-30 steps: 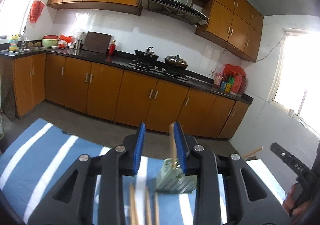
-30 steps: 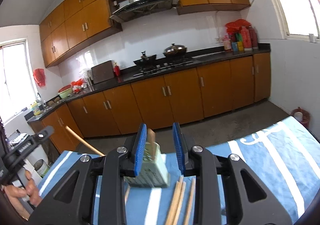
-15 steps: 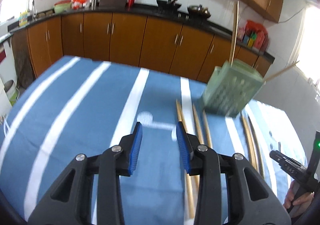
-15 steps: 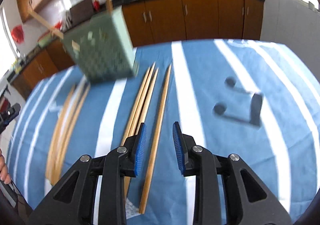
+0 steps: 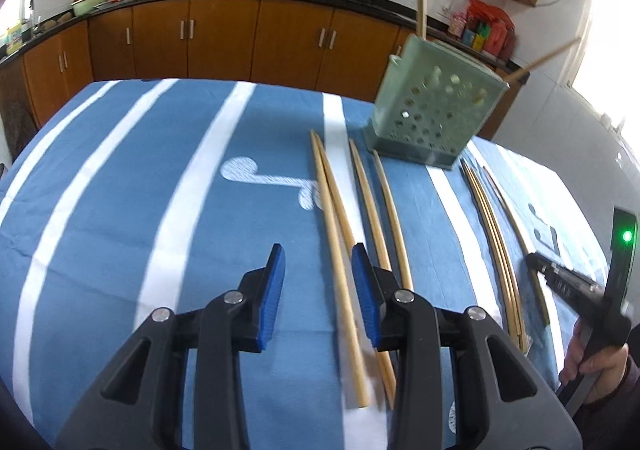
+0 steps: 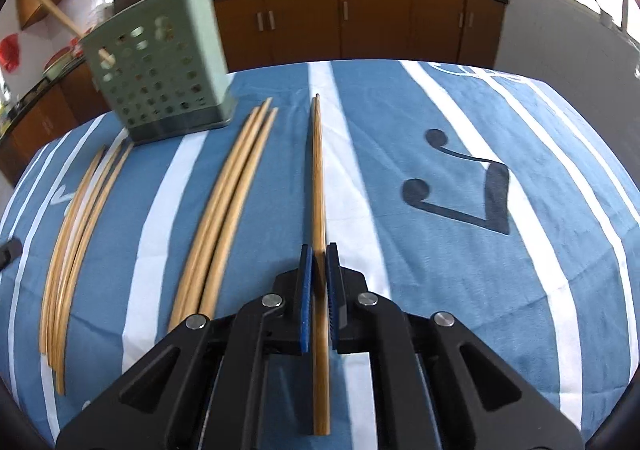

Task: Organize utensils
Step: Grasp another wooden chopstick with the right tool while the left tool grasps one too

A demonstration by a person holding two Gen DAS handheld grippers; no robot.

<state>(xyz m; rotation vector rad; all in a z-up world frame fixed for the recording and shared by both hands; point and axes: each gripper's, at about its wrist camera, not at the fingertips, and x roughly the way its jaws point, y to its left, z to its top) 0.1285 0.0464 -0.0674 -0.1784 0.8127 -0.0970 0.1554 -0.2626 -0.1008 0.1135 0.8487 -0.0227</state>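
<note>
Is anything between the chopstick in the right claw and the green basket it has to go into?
Nothing visible blocks it. The right claw is shut on a wooden chopstick lying on the blue striped cloth. The perforated green plastic basket stands ahead to the left; three loose chopsticks lie flat between them.

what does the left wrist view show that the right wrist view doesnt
Only the left wrist view: the left tool, its jaws apart over a light wooden chopstick and closing, and a hand gripping the other black handle.

Only the right wrist view: the right tool shut on a single wooden chopstick, and the dark music-note print.

Both: the pale green perforated plastic utensil holder, loose chopsticks and the blue white-striped cloth.
</note>
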